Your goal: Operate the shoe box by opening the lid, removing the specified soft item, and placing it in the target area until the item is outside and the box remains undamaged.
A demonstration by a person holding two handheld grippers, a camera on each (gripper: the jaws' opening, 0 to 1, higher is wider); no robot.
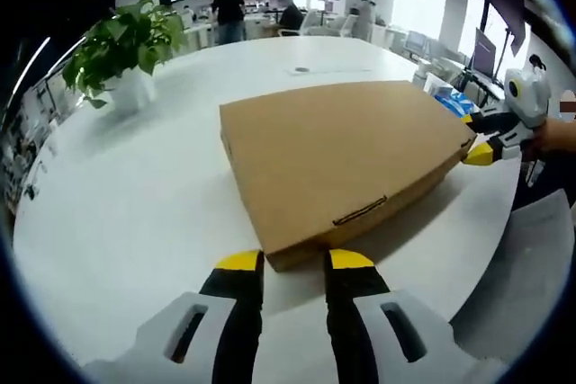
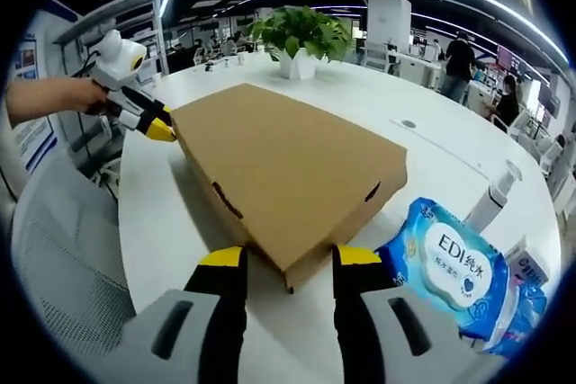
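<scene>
Cardboard, plain brown and closed, makes up the shoe box (image 1: 346,161), which lies flat on the white tabletop (image 1: 135,186) with its lid down all round. It looks light and fairly stiff, yet thin board of this kind will likely crease or tear at a corner if pinched hard or levered roughly. The best hold is probably the lid's lower edge near a corner, lifted gently while the base stays put; the small slotted tab on the box's side wall marks where the lid tucks in. The soft item is presumably inside, hidden.

In the left gripper view, the left tongs (image 1: 296,261) stand moderately open at one corner of the box, a yellow tip on either side, at or very near the cardboard, gripping nothing. The right tongs (image 2: 291,256) straddle the opposite corner the same way, open about as wide and empty.

Beyond the box stands a potted plant (image 2: 301,40). Beside the box, near the right tongs, lie a blue pack of wipes (image 2: 450,267) and a pump bottle (image 2: 494,197).
</scene>
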